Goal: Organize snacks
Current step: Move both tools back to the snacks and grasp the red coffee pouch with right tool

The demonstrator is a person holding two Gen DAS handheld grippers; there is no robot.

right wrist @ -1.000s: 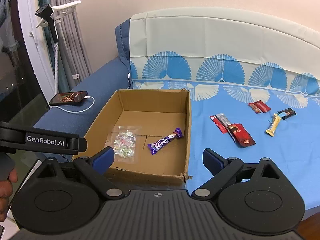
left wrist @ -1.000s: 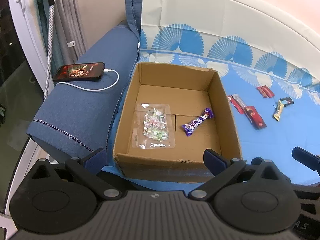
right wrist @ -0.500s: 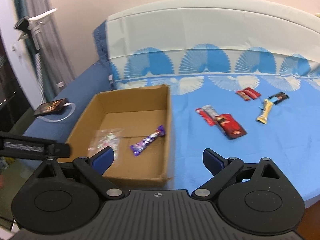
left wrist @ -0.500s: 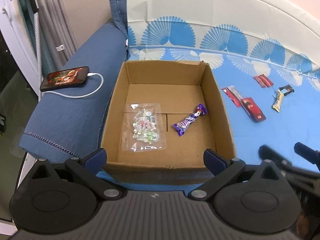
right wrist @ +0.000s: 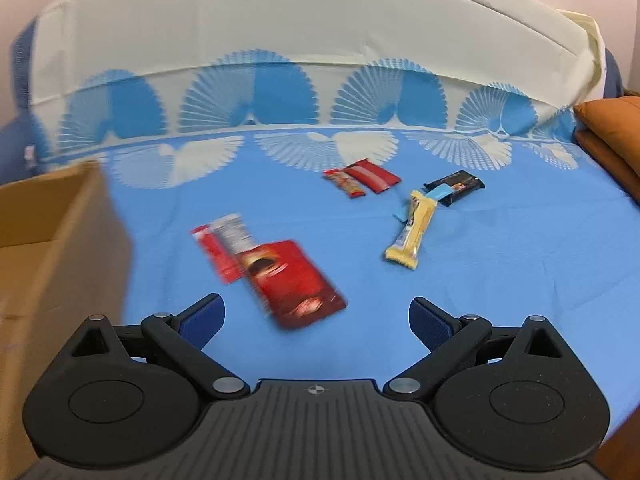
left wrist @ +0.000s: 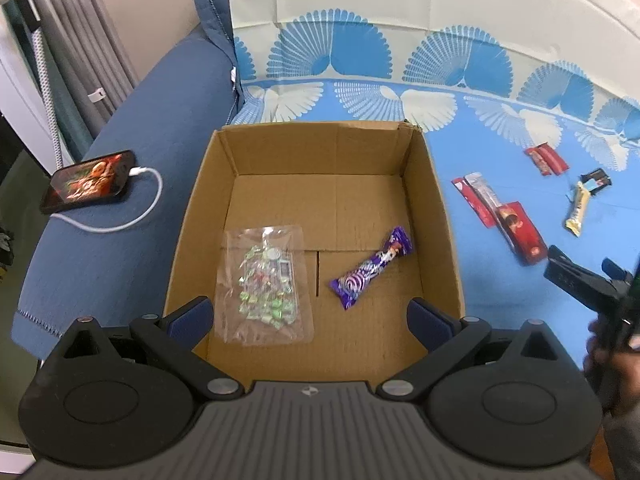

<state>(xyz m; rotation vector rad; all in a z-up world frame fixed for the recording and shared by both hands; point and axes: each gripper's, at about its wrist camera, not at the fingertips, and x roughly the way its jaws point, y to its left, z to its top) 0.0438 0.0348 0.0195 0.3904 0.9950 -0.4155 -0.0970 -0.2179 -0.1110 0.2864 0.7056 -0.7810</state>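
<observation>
An open cardboard box (left wrist: 436, 216) stands on the blue sheet and holds a clear candy bag (left wrist: 266, 284) and a purple bar (left wrist: 372, 268). My left gripper (left wrist: 310, 318) is open and empty over the box's near edge. My right gripper (right wrist: 316, 318) is open and empty just above the sheet, close to a large red packet (right wrist: 294, 284) that overlaps a thin red-and-silver packet (right wrist: 222, 246). Farther off lie a yellow bar (right wrist: 412, 232), a black bar (right wrist: 456, 186) and small red packets (right wrist: 362, 180). The right gripper also shows in the left wrist view (left wrist: 588, 284).
A phone (left wrist: 90, 180) on a white charging cable lies on the blue sofa arm left of the box. The box's wall (right wrist: 44, 240) is at the left of the right wrist view. An orange cushion (right wrist: 612, 136) sits at the far right.
My right gripper has swung right, away from the box, and dropped toward the loose snacks. My left gripper has moved in over the box's near edge.
</observation>
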